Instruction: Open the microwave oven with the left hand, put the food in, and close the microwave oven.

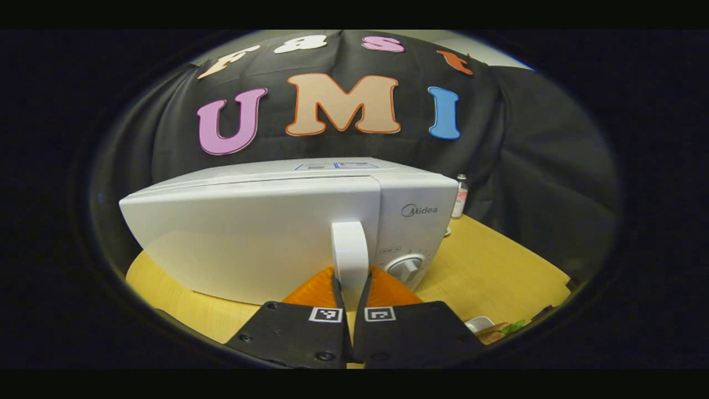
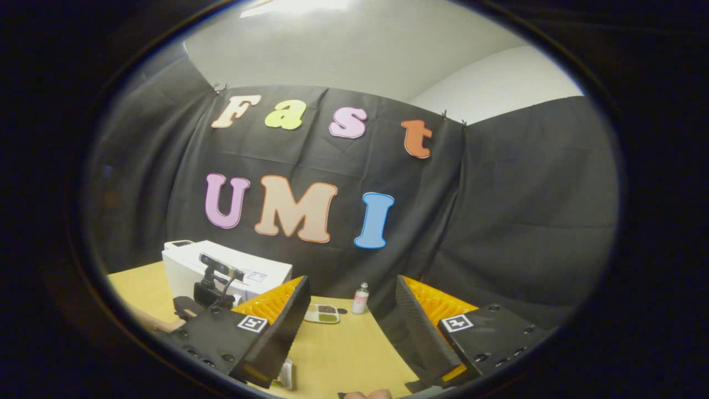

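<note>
Left gripper view: microwave oven [image 1: 288,227], white, smooth boxy shell, sits on a pale wood-grain table [image 1: 498,266], front turned toward the camera, long axis running left-right. Left gripper [image 1: 351,288] is at the door's upright white handle [image 1: 350,252]; jaws closed onto it from both sides. Round knob [image 1: 405,269] just right of the handle. Small bottle [image 1: 460,195] behind the oven's right end. Food [image 1: 501,331] lies near the oven's right front.

Right gripper view: right gripper [image 2: 349,327] hangs above the table, jaws wide apart, holding nothing. Oven [image 2: 221,271] far left of it; sectioned dish [image 2: 322,313] right of the oven.
</note>
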`<state>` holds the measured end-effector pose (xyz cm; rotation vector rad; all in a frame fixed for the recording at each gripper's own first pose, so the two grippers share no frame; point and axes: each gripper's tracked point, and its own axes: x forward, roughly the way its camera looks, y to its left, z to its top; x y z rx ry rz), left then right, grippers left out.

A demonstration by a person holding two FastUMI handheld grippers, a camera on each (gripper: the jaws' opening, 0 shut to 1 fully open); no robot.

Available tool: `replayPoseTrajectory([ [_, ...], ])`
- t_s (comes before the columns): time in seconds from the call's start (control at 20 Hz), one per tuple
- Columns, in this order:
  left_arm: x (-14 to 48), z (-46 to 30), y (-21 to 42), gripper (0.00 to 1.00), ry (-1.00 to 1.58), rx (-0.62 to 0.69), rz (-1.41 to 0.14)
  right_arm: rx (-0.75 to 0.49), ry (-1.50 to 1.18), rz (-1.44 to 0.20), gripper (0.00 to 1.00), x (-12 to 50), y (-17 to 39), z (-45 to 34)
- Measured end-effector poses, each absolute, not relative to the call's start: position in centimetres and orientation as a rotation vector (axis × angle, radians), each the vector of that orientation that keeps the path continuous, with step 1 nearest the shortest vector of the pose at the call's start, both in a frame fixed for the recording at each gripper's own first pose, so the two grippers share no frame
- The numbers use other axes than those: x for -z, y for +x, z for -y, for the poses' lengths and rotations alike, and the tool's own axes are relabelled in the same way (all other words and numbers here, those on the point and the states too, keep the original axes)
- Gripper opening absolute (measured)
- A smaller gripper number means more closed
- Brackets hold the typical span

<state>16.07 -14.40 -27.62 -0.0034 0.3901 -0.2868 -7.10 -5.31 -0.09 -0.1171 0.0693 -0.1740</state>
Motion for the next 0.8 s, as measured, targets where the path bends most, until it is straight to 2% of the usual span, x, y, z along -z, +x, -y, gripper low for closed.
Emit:
replayPoseTrajectory([
  [0.1,27.7,14.3,15.8,0.00,-0.008,0.293,-0.414,0.167,-0.107,-0.069,0.97,0.2,-7.0,4.9],
  [0.15,28.1,14.1,14.5,0.00,-0.032,0.287,-0.446,0.165,-0.106,-0.072,0.97,0.3,-6.8,4.8],
  [0.25,27.1,13.0,11.2,0.00,-0.032,0.282,-0.397,0.167,-0.112,-0.076,0.97,0.6,-6.5,4.9],
  [0.4,27.2,10.2,5.9,0.00,-0.016,0.273,-0.409,0.145,-0.082,-0.100,0.97,1.9,-5.7,4.1],
  [0.6,27.5,6.7,0.8,0.00,-0.002,0.325,-0.468,0.045,-0.016,-0.097,0.97,2.5,-4.3,1.1],
  [0.8,27.9,3.0,-2.4,0.00,0.002,0.320,-0.531,-0.021,0.009,-0.131,0.97,4.4,-3.5,-1.5],
])
